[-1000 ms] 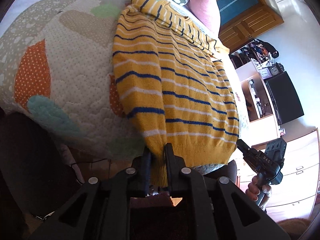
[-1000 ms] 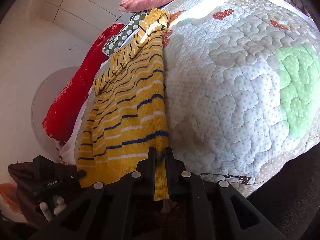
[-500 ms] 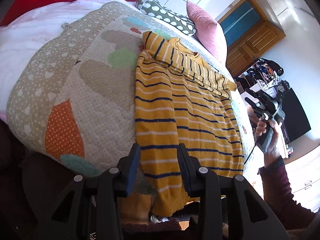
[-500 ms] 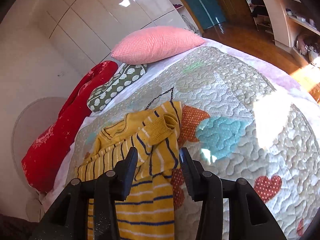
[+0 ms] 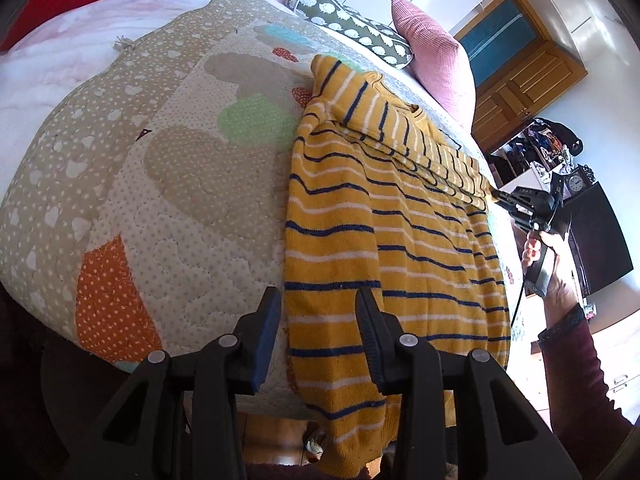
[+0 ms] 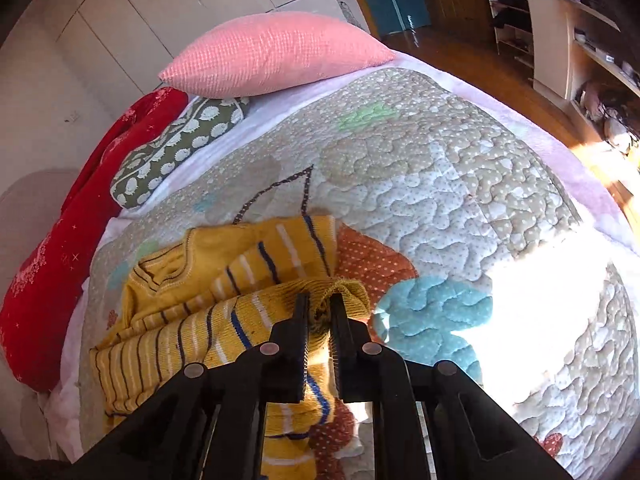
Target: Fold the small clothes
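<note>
A yellow sweater [image 5: 380, 240] with navy and white stripes lies flat on the quilted bed cover [image 5: 180, 200], its hem hanging over the near edge. My left gripper [image 5: 318, 312] hovers open over the sweater's lower left edge; the fabric under it is not pinched. At the sweater's far right side my right gripper [image 5: 498, 197], held by a person's hand [image 5: 548, 248], meets the end of the folded-over sleeve. In the right wrist view its jaws are closing on the sleeve's ribbed cuff [image 6: 344, 292], which is bunched between the right gripper's [image 6: 319, 312] pads.
A pink pillow [image 6: 276, 52], a green patterned cushion [image 6: 180, 152] and a red blanket [image 6: 60, 260] lie at the head of the bed. Open shelves [image 6: 560, 20] and wooden floor are beyond the bed's far side. Sunlight falls on the quilt [image 6: 540, 300].
Both grippers let go of the sweater's hem. The left one opened and drew back a little. The right one travelled up to the sleeve, opened wide, then closed on the cuff.
</note>
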`<action>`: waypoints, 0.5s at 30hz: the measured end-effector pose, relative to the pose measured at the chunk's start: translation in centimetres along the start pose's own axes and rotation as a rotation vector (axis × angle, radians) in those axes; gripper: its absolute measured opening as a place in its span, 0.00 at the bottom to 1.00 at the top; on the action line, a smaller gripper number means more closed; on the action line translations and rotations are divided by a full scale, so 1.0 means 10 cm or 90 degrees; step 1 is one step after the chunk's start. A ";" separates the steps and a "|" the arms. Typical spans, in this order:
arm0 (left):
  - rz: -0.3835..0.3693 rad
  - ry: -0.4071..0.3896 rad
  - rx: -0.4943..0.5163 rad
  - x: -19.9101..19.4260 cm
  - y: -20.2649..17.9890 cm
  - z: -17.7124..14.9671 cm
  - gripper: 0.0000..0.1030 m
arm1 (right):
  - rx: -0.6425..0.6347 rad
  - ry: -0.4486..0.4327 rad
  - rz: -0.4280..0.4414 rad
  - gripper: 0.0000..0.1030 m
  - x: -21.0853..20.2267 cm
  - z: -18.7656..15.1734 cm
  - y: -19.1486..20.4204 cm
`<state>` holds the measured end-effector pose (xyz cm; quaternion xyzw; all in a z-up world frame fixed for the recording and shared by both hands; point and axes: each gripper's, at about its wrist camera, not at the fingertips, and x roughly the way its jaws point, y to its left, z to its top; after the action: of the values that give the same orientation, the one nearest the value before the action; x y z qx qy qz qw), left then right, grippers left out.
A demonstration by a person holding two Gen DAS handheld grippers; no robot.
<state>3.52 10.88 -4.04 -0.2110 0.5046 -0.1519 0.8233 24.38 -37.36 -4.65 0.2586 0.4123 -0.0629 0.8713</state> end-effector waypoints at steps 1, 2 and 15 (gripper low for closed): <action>-0.003 -0.001 -0.002 0.01 0.02 0.00 0.36 | 0.015 0.011 -0.011 0.15 0.04 -0.03 -0.11; -0.008 -0.001 -0.003 0.02 0.02 0.00 0.36 | 0.032 0.014 -0.021 0.15 0.03 -0.07 -0.22; -0.031 -0.011 -0.016 -0.03 0.01 -0.05 0.39 | -0.078 -0.084 -0.008 0.17 -0.59 -0.32 0.50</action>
<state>2.93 10.98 -4.10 -0.2352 0.4941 -0.1636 0.8209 20.00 -32.06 0.10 0.1975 0.3589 -0.0601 0.9102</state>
